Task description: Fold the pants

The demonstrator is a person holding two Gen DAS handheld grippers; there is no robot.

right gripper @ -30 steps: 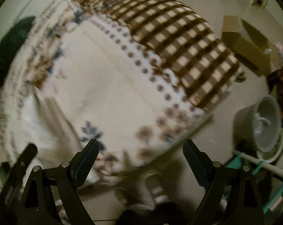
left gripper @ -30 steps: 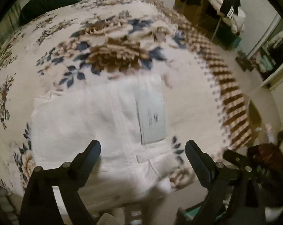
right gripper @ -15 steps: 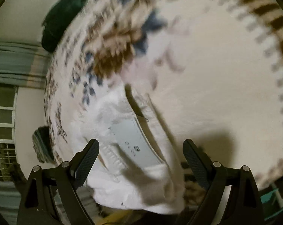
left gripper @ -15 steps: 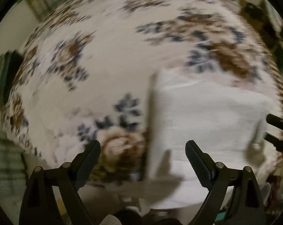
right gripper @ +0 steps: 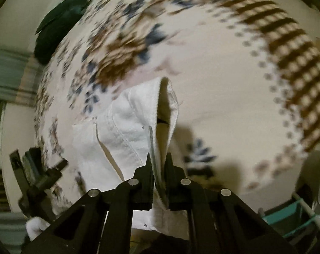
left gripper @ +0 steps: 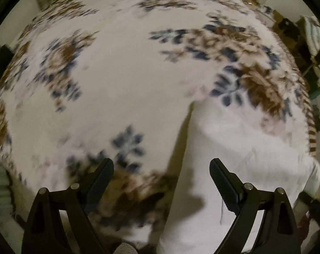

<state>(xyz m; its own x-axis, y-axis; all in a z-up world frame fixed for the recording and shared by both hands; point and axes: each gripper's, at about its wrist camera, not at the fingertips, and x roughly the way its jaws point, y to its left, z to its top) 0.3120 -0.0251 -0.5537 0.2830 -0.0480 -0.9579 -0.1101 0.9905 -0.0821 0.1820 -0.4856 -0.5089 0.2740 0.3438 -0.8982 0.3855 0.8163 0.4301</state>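
In the right wrist view the right gripper (right gripper: 158, 169) has its jaws closed tight on an edge of the white pants (right gripper: 126, 127), together with a grey tag (right gripper: 152, 148) whose writing cannot be read because it shows edge-on. The left gripper (left gripper: 161, 176) has its jaws wide apart and holds nothing, above the near edge of the bed where the pants (left gripper: 240, 158) lie. Behind them spreads the flowered blanket (left gripper: 121, 74), and far at its head lies a dark green pillow (right gripper: 60, 23).
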